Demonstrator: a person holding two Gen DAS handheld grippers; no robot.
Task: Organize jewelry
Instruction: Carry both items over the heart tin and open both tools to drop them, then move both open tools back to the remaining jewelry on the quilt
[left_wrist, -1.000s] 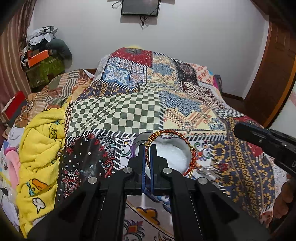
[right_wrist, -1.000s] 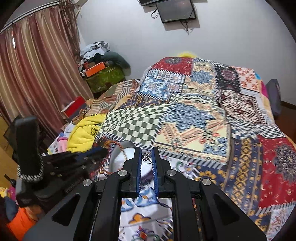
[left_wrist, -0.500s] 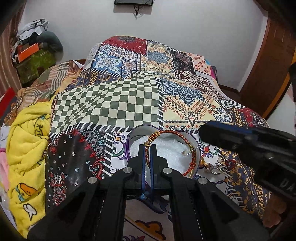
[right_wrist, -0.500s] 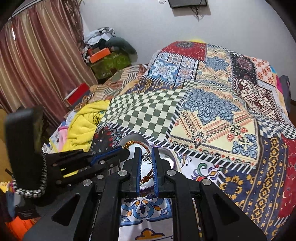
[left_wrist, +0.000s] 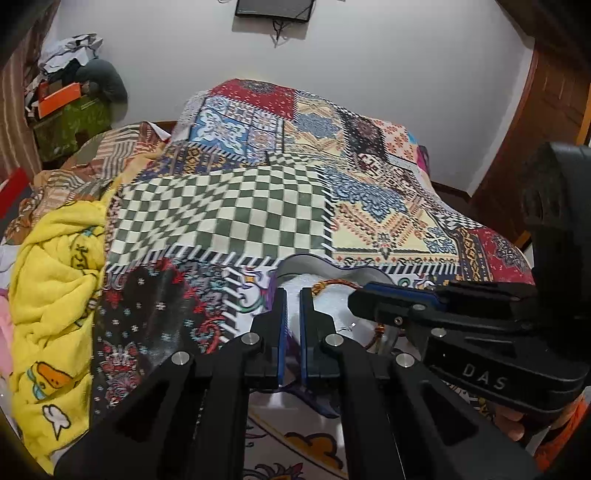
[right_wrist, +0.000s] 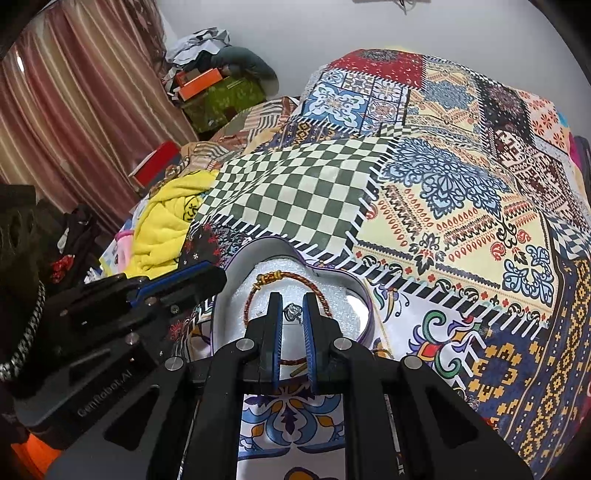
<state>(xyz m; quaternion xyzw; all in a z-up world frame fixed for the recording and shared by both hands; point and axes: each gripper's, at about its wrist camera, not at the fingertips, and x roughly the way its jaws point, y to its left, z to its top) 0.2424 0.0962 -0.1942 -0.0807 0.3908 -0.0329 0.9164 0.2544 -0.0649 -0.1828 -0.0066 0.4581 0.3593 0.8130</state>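
A heart-shaped box with white foam lining lies open on the patchwork bedspread. A red and gold braided bangle lies flat on the foam inside it; in the left wrist view a part of the bangle shows. My right gripper hovers over the box, shut on a small silver ring. My left gripper sits at the box's left edge, slightly open and empty. In the right wrist view it lies left of the box.
A yellow towel is bunched at the bed's left edge. A red box and cluttered boxes stand by the curtain. A small metal trinket lies right of the box, mostly hidden.
My left gripper let go of the bangle, which now lies in the box, and drew back to the left. My right gripper moved in over the box with the ring.
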